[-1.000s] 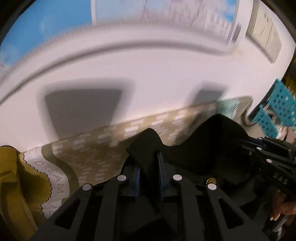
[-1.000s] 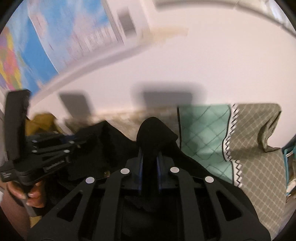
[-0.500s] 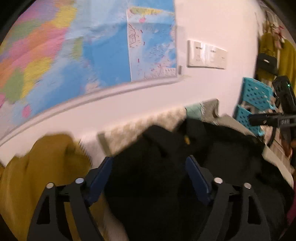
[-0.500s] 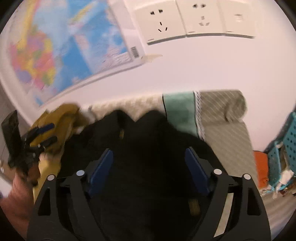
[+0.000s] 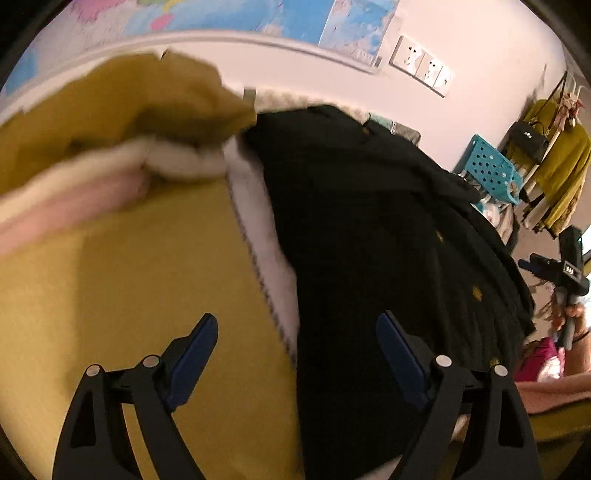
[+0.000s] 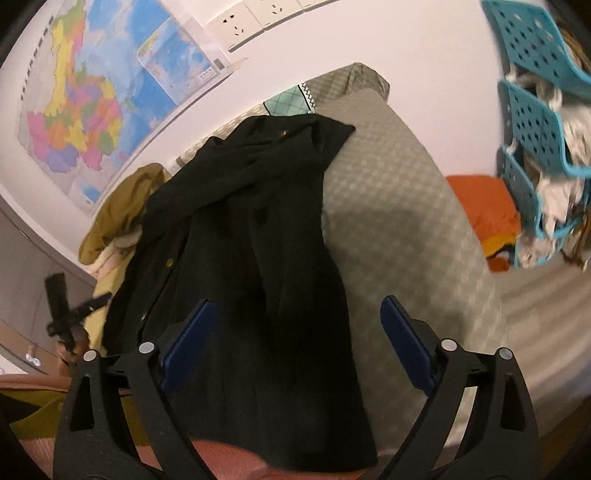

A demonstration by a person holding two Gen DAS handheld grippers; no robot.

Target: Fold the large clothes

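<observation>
The black coat (image 6: 258, 236) is lying stretched out on the bed, over the grey checked cover (image 6: 399, 206), mustard clothes (image 5: 122, 110) bunched up beside it. My left tool (image 5: 297, 350) and right tool (image 6: 297, 339) are both spread wide, holding nothing

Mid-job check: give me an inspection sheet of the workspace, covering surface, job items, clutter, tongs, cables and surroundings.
Surface: grey patterned cover, partly bare to the right of the coat.
Job's things: black coat lying lengthwise, collar toward the wall, gold buttons showing.
Clutter: mustard garment and a cream and pink bundle left of the coat; orange cushion to the right.
Tongs: left tongs open, holding nothing; right tongs open, above the coat.
Cables: nothing seen.
Surroundings: wall map, sockets, blue perforated baskets, hanging clothes.
</observation>
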